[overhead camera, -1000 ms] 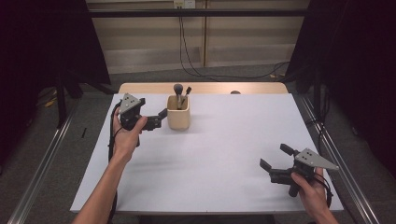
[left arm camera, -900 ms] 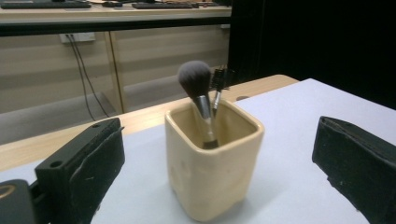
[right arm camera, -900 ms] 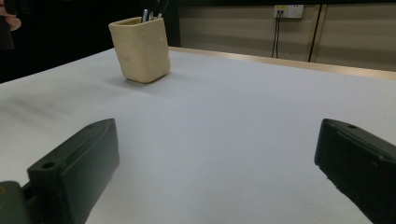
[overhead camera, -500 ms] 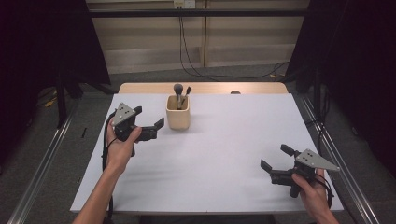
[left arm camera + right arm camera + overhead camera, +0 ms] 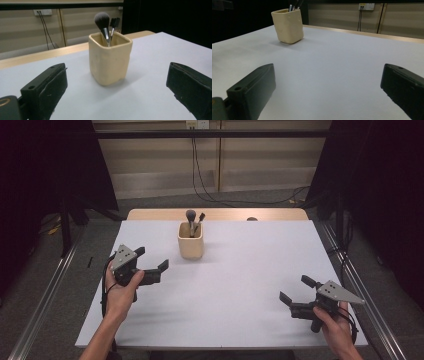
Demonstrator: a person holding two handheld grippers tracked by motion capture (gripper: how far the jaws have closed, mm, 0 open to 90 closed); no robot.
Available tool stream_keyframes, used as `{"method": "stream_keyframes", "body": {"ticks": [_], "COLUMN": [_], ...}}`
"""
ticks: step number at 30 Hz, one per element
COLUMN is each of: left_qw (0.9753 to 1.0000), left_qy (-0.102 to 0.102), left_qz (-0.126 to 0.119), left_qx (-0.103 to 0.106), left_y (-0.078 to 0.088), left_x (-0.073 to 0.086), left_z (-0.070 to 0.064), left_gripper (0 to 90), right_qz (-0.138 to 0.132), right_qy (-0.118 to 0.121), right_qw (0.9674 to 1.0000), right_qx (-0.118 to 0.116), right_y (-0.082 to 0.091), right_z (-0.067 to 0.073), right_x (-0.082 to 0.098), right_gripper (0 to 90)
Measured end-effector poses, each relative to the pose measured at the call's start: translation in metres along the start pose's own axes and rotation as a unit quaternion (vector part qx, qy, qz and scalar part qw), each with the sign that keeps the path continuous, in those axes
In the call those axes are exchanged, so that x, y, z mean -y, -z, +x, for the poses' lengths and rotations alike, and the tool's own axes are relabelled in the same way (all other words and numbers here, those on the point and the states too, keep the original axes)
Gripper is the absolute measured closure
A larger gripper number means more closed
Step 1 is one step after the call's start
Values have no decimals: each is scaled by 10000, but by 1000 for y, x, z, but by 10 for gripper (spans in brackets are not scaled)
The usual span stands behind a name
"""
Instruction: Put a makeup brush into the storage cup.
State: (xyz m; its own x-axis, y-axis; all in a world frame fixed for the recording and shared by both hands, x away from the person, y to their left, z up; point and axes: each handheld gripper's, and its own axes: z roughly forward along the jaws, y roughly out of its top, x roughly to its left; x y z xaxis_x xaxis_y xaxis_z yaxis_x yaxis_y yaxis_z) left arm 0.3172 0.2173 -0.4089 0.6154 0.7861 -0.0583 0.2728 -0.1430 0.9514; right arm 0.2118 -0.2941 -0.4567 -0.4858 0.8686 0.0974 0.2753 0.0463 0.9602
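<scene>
A cream square cup [image 5: 190, 246] [image 5: 110, 61] [image 5: 287, 25] stands upright at the back middle of the white table [image 5: 240, 270]. Two makeup brushes [image 5: 193, 221] [image 5: 104, 26] stick up out of it. My left gripper [image 5: 151, 258] hovers at the left side of the table, a short way in front and left of the cup, open with nothing between its jaws. My right gripper [image 5: 297, 289] sits near the front right corner, also open and holding nothing.
A wooden strip [image 5: 217, 214] runs along the table's far edge, with a small dark round thing [image 5: 252, 219] on it. Metal rails [image 5: 45, 305] flank the table on both sides. Cables [image 5: 210, 185] hang down the back wall.
My left gripper has drawn back from the cup, toward the front left of the table. The right gripper has barely moved.
</scene>
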Motion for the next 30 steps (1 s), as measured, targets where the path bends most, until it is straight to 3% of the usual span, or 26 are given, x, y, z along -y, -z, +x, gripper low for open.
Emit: {"method": "stream_keyframes", "body": {"ticks": [4,15,21,27,30], "left_qw": [9999,10000,9996,9996,9998], "left_qy": [-145,-37,-153,-176,-93], "left_qz": [64,54,219,234,189], "left_qx": [-5,-14,96,37,-29], "left_y": [11,24,34,48,51], "left_x": [6,18,25,32,35], "left_z": [-5,-10,-13,-14,-11], "left_gripper": [37,38,39,38,38], "right_qz": [9,15,-8,11,17], "right_qy": [9,22,-6,11,-1], "right_qw": [10000,10000,10000,10000,10000], "right_qx": [5,7,40,33,46], "right_y": [0,1,2,3,2], "right_z": [0,1,0,1,1], "right_x": [0,0,0,1,1], "right_gripper": [0,0,0,0,0]}}
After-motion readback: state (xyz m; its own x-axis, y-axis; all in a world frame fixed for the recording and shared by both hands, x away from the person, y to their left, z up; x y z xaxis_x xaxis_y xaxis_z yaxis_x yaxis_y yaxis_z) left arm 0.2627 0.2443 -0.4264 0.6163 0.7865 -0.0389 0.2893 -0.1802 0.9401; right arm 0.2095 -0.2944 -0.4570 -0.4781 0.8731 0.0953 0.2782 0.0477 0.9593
